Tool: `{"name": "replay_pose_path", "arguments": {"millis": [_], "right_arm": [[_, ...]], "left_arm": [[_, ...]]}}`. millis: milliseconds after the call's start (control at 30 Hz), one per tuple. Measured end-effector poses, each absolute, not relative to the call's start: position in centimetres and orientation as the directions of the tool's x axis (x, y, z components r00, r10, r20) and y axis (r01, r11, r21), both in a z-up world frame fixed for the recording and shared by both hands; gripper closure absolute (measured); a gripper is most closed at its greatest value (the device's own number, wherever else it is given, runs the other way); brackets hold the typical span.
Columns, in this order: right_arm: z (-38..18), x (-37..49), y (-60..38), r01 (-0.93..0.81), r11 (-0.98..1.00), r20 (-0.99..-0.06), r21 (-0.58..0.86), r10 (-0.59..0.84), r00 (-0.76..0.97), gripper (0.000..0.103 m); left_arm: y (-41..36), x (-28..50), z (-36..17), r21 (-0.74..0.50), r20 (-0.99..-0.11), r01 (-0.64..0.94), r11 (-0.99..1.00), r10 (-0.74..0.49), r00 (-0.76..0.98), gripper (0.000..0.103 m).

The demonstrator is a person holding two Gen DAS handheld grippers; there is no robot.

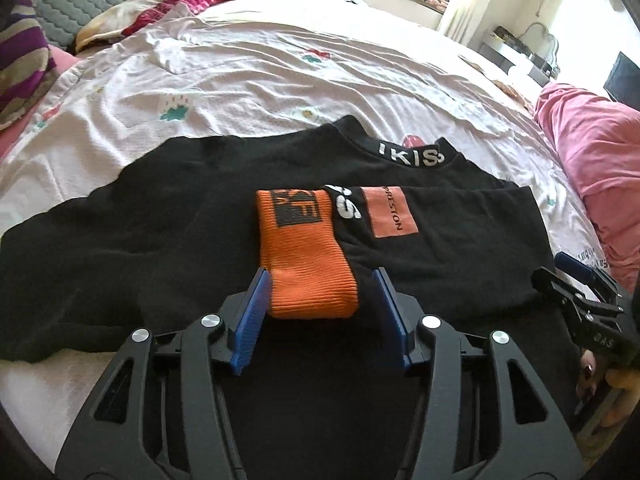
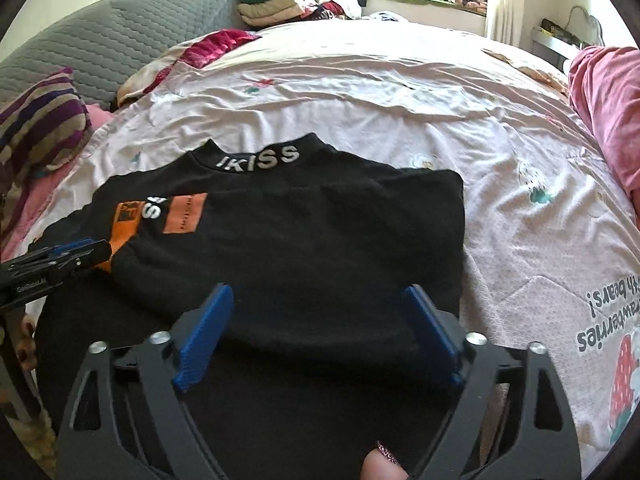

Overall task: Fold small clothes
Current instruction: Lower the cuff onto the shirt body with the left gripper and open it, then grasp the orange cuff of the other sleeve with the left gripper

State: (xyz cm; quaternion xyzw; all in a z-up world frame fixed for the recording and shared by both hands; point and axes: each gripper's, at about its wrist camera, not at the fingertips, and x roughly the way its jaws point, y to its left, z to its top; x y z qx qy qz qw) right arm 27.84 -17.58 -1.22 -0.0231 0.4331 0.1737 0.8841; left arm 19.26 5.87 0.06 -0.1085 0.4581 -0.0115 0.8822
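The black sweater lies spread flat on the white printed bedsheet, and every place below is taken from it. Over its left part the left gripper hovers with its blue pads spread wide, the sleeve's orange ribbed cuff lying between them, apparently untouched by either. Further right, over the sweater's near hem, the right gripper is likewise released, its blue fingers parted above black cloth, with the sweater's lettered collar at the far edge beyond it.
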Motion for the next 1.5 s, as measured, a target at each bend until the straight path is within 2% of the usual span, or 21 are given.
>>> {"name": "replay_pose_path", "arguments": {"millis": [67,100,200,233,500,1033,1500], "right_arm": [[-1.0,27.7,-17.3,-0.333,0.937,-0.766,0.105,0.289,0.574,0.011],[-0.8,27.6,-17.2,-0.335,0.936,-0.760,0.103,0.291,0.581,0.010],[-0.3,27.1,-17.0,-0.343,0.933,-0.742,0.106,0.304,0.597,0.010],[-0.1,27.0,-17.0,-0.345,0.933,-0.735,0.107,0.308,0.604,0.006],[1.2,25.8,-15.8,-0.375,0.924,-0.680,0.080,0.326,0.657,0.005],[3.4,23.2,-9.9,-0.470,0.877,-0.644,0.101,0.418,0.641,0.005],[3.2,22.2,-2.7,-0.563,0.822,-0.665,0.080,0.465,0.585,0.005]], "left_arm": [[6.1,18.9,0.4,-0.200,-0.800,-0.090,0.976,-0.109,0.590,0.041],[6.3,18.7,0.5,-0.195,-0.796,-0.099,0.976,-0.099,0.597,0.029],[7.0,18.0,1.2,-0.201,-0.782,-0.124,0.972,-0.083,0.618,0.024],[7.2,17.9,1.3,-0.203,-0.780,-0.129,0.971,-0.081,0.621,0.019],[8.9,16.2,2.6,-0.177,-0.762,-0.171,0.969,-0.025,0.648,0.010],[13.9,12.4,3.8,-0.164,-0.737,-0.287,0.944,0.076,0.672,0.010],[21.0,9.6,3.9,-0.212,-0.740,-0.463,0.861,0.168,0.651,0.010]]}}
